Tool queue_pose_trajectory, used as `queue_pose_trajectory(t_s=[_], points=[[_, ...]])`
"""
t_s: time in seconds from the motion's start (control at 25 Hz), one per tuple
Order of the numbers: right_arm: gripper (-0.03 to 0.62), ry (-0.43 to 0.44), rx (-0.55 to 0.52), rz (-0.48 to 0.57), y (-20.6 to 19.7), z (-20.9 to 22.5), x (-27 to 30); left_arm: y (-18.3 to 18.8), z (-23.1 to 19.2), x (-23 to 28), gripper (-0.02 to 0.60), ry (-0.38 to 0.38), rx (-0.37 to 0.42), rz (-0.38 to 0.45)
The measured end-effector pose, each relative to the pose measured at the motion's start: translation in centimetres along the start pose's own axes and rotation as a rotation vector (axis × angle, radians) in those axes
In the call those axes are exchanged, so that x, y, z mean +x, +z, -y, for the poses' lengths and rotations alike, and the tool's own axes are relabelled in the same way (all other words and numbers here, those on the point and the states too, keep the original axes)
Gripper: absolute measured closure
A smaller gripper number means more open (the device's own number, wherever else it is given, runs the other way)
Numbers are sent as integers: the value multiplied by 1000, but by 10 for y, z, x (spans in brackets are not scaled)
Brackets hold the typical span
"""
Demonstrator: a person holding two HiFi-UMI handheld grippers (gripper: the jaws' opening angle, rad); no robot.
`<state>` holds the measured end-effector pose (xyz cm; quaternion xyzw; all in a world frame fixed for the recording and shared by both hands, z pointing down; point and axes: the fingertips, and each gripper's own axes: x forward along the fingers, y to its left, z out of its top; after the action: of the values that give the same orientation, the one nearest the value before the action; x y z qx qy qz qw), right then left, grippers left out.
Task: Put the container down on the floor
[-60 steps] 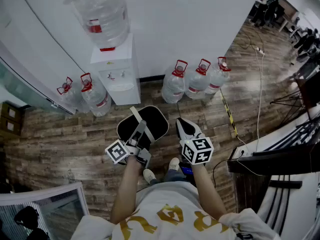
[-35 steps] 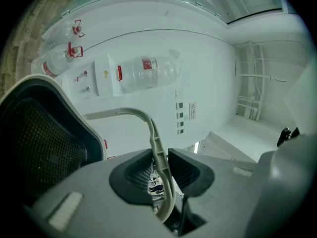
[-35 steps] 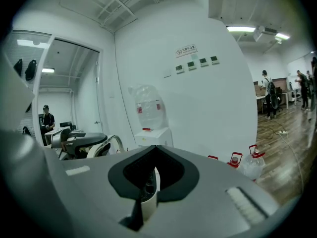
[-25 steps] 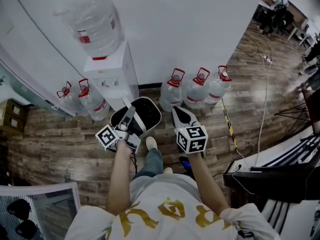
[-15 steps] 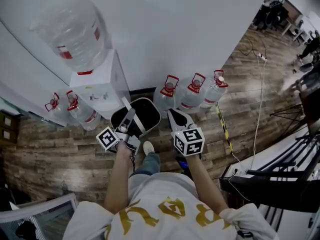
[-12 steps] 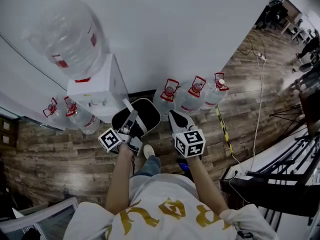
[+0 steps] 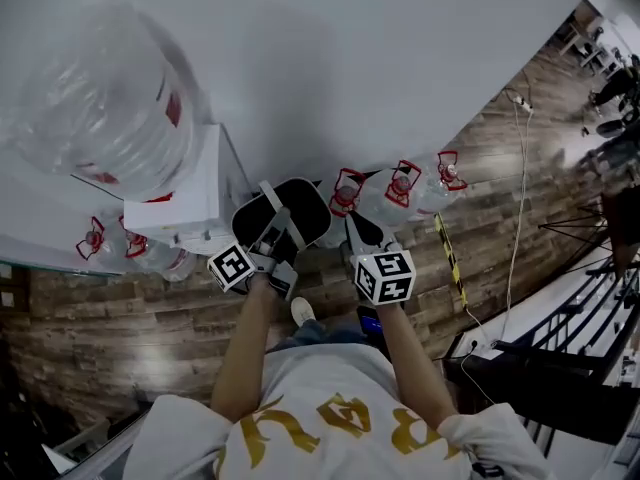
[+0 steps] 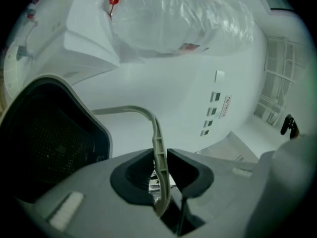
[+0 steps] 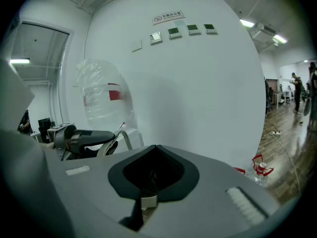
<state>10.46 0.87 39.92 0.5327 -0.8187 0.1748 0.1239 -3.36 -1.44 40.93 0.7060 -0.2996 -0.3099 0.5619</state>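
Observation:
A black container (image 7: 303,204) with a pale grey bail handle (image 7: 284,219) hangs in the air in front of the person, above the wooden floor (image 7: 130,318). My left gripper (image 7: 274,242) is shut on that handle. In the left gripper view the handle strip (image 8: 159,148) is pinched between the two dark pads, and the container's dark mesh inside (image 8: 47,143) shows at the left. My right gripper (image 7: 358,230) floats just right of the container, shut and with nothing in it; its jaw tips (image 9: 155,147) meet.
A white water dispenser (image 7: 185,203) with a large clear bottle (image 7: 100,98) stands against the white wall, left of the container. Spare water bottles (image 7: 400,188) line the wall on both sides. A cable (image 7: 515,198) and a dark desk (image 7: 560,368) are at the right.
The person has stepped closer to the wall and dispenser. The container stays hanging from the left gripper, and the right gripper has kept beside it, shut.

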Motion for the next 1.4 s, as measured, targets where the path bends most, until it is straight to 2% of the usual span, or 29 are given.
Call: queue_pose_trajectory(t_s=[0.08, 0.24, 0.4, 0.56, 0.84, 1.4], points=[[571, -15, 8, -1, 3, 6, 6, 8, -6, 11, 500, 5, -3, -5], [571, -26, 22, 1, 10, 10, 15, 19, 5, 29, 500, -43, -42, -7], [571, -12, 18, 3, 18, 9, 30, 26, 8, 37, 500, -57, -73, 7], [571, 10, 18, 5, 21, 9, 42, 27, 5, 41, 502, -56, -71, 7], [571, 29, 25, -11, 13, 15, 57, 20, -6, 47, 502, -30, -81, -2], [571, 50, 40, -98, -19, 40, 93, 25, -62, 59, 505, 31, -118, 18]])
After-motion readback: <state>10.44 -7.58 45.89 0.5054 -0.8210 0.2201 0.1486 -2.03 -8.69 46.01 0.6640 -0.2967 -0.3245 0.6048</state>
